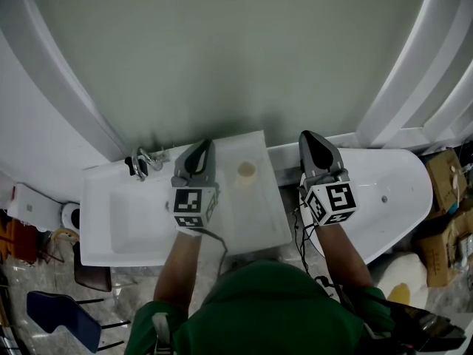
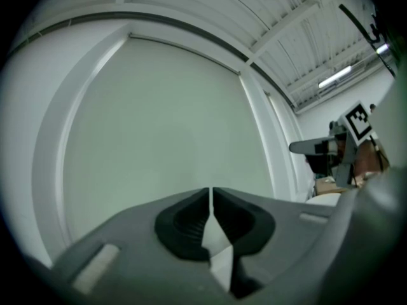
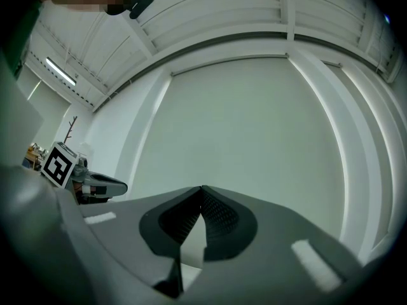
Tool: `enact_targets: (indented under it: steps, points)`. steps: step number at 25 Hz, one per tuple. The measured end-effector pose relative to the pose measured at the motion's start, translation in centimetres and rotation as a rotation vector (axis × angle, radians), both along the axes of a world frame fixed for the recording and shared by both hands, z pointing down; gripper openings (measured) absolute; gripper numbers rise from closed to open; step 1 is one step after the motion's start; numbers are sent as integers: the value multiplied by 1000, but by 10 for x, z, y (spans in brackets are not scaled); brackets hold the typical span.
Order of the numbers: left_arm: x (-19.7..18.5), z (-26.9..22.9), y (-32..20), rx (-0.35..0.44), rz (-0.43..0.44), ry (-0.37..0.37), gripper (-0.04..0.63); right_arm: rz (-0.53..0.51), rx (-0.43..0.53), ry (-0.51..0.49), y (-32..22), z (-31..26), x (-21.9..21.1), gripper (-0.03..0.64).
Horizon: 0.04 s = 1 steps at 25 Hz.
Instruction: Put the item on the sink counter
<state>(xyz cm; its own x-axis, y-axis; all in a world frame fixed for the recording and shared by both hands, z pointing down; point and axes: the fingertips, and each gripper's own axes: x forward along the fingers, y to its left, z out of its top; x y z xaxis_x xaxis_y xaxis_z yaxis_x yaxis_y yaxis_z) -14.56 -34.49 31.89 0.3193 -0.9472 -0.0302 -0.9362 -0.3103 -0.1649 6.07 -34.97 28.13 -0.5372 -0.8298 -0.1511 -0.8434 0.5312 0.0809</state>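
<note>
In the head view a small cream round item [image 1: 246,171] stands on the white sink counter [image 1: 255,220], to the right of the basin [image 1: 122,220]. My left gripper [image 1: 202,143] hovers over the counter's left part, just left of the item and not touching it. Its jaws are shut with nothing between them. My right gripper [image 1: 307,136] is held past the counter's right edge, also shut and empty. Both gripper views face the pale green wall: the left gripper [image 2: 210,191] and the right gripper [image 3: 201,189] show their tips meeting. Each view catches the other gripper at its side.
A chrome faucet [image 1: 140,161] stands at the basin's back left. A white bathtub-like shell [image 1: 395,191] lies to the right, with cardboard boxes [image 1: 447,220] beyond it. A dark blue chair [image 1: 63,320] and clutter sit on the floor at lower left. White frame posts [image 1: 399,87] flank the wall.
</note>
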Motion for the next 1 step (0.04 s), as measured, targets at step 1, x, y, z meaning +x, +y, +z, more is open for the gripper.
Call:
enact_targets:
  steps: [1]
  points:
    - [0,0,-1,0,2,0,17,-1,-1,1,0,0,-1,-3]
